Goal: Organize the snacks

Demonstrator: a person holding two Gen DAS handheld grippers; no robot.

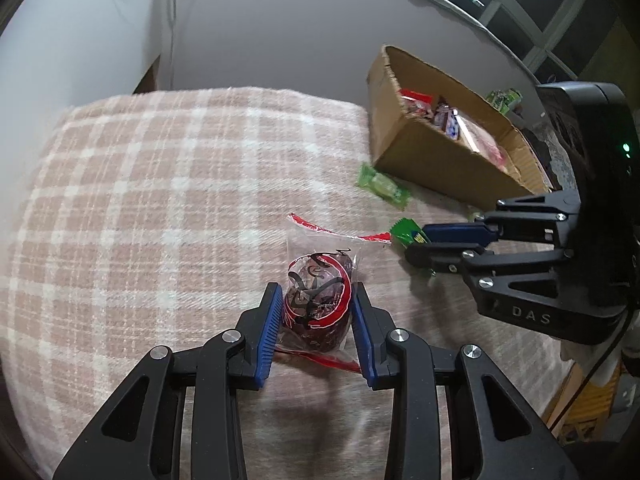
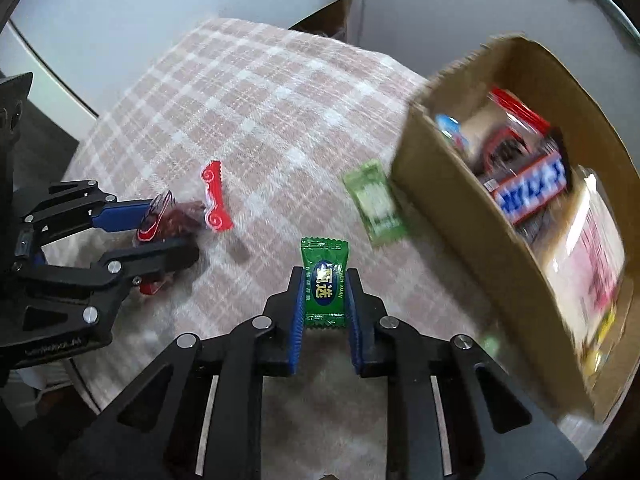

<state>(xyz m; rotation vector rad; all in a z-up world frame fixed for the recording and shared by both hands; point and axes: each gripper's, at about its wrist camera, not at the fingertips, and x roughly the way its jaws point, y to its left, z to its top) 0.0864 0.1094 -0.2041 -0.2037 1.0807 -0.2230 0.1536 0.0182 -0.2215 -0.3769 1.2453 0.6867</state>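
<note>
My left gripper (image 1: pixel 316 304) is shut on a clear-and-red wrapped dark snack (image 1: pixel 318 300), held just above the pink plaid cloth (image 1: pixel 140 200). The same snack (image 2: pixel 176 222) shows between the left gripper's fingers in the right wrist view. My right gripper (image 2: pixel 324 292) is shut on a dark green candy (image 2: pixel 324 284), and it shows at the right of the left wrist view (image 1: pixel 416 246). A light green candy (image 1: pixel 383 187) lies on the cloth beside the cardboard box (image 1: pixel 432 160), also seen from the right wrist (image 2: pixel 376 204). The box (image 2: pixel 460 216) holds several snacks.
The cloth covers a rounded table that drops off at the left and near edges. A grey wall stands behind. A small green packet (image 1: pixel 505 98) lies beyond the box. Dark shelving is at the far right.
</note>
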